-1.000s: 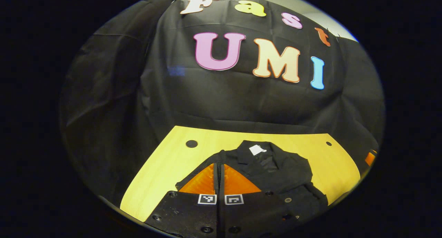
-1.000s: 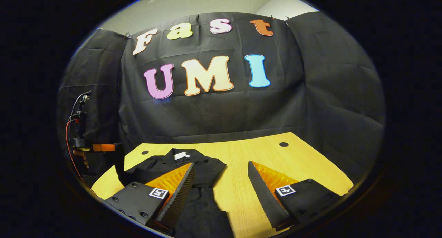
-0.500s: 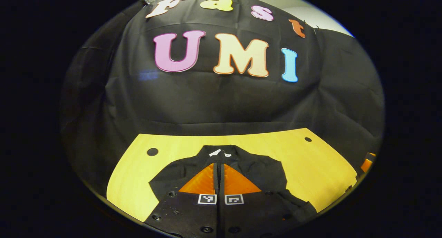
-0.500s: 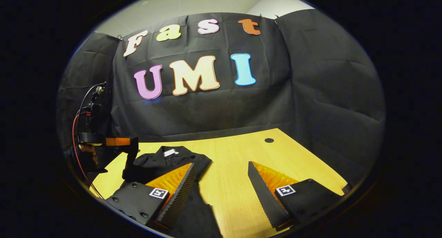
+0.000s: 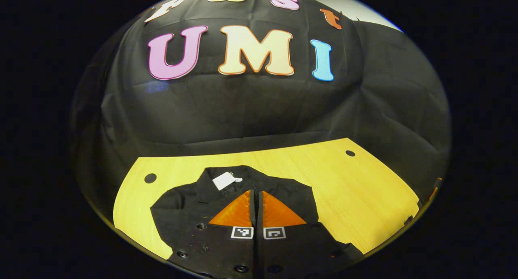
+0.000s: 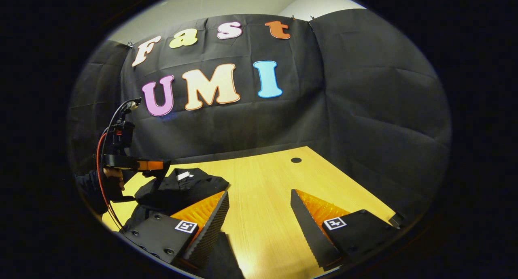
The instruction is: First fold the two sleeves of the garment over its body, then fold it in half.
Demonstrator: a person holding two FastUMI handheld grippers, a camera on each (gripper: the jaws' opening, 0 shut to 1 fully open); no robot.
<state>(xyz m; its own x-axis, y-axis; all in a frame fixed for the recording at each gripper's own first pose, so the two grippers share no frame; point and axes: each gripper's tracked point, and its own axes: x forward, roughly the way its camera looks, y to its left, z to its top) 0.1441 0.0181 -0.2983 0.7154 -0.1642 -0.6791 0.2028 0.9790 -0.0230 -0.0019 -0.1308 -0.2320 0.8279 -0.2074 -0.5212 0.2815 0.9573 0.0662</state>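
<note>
On the yellow wooden table (image 5: pixel 364 190), my left gripper (image 5: pixel 255 198) stayed pressed together over the black collared garment (image 5: pixel 190 198), carrying a sleeve across its body. My right gripper (image 6: pixel 259 214), fingers spread apart, had drifted away beside it.

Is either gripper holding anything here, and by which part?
The left gripper is closed over the black garment; whether cloth is pinched, and which part, cannot be told. The right gripper is open, holding nothing.
</note>
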